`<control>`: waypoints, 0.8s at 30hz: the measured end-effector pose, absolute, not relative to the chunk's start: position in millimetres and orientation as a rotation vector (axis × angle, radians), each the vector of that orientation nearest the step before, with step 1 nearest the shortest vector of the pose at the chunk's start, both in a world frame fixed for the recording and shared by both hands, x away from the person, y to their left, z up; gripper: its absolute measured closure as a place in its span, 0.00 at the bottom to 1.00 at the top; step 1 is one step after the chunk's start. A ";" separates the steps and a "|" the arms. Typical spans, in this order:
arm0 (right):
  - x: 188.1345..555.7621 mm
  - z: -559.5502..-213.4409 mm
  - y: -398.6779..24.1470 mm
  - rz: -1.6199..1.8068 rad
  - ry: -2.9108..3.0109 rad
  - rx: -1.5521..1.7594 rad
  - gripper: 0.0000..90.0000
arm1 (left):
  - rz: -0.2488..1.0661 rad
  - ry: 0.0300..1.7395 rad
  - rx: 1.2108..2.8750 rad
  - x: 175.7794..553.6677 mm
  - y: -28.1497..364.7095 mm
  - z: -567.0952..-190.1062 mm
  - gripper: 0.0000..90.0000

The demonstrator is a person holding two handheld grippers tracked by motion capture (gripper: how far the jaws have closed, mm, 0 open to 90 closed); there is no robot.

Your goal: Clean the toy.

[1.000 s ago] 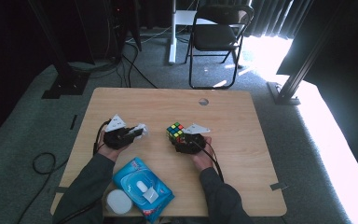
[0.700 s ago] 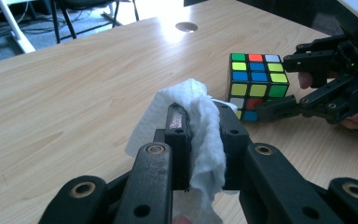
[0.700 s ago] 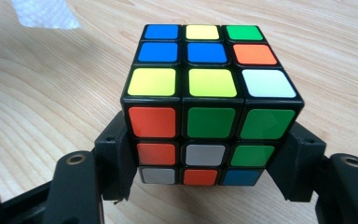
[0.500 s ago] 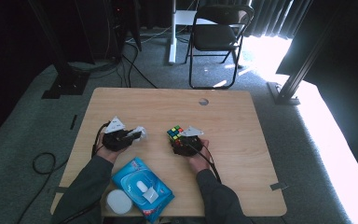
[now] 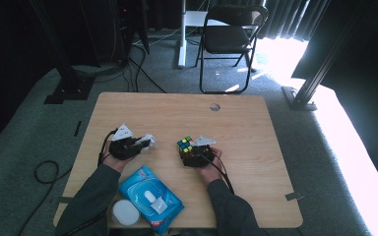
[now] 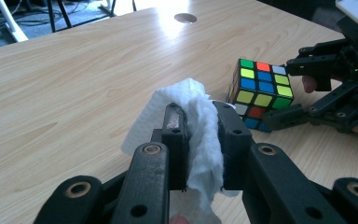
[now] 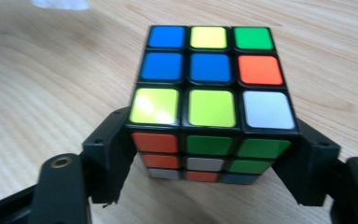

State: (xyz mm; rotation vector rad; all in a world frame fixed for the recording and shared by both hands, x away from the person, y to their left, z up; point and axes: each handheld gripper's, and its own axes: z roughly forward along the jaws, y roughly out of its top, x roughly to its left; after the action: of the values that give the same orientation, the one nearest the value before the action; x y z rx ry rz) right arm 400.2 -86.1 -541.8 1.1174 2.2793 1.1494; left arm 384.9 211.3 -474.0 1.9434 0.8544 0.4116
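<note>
Both jaws of the right gripper (image 7: 209, 168) flank the puzzle cube (image 7: 212, 88).

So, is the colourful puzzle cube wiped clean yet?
Not yet, it seems. Done: a crumpled white wipe is pinched in the left tongs. In hand: the right tongs, jaws just opening, sit around the colourful plastic puzzle cube on the wooden table. Left: the wipe is beside the cube, not touching, so the wiping probably comes next.
</note>
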 end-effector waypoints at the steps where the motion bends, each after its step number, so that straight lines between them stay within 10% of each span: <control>1: 400.0 -541.1 -86.2 1.155 2.284 1.110 0.29 | 0.411 0.854 1.943 385.0 211.0 -474.1 0.85; 11: 394.7 -513.6 -92.3 1.270 2.237 1.063 0.28 | 0.406 0.859 1.957 384.8 211.6 -477.4 0.84; 24: 404.9 -505.9 -109.7 1.268 2.155 1.170 0.58 | 0.397 0.862 1.968 385.5 209.8 -480.6 0.83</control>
State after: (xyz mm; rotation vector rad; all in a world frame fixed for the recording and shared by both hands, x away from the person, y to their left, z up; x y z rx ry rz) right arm 404.9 -109.7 -505.9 1.1696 2.1546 1.2678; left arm 385.5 209.8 -480.6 1.9684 0.8621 0.3971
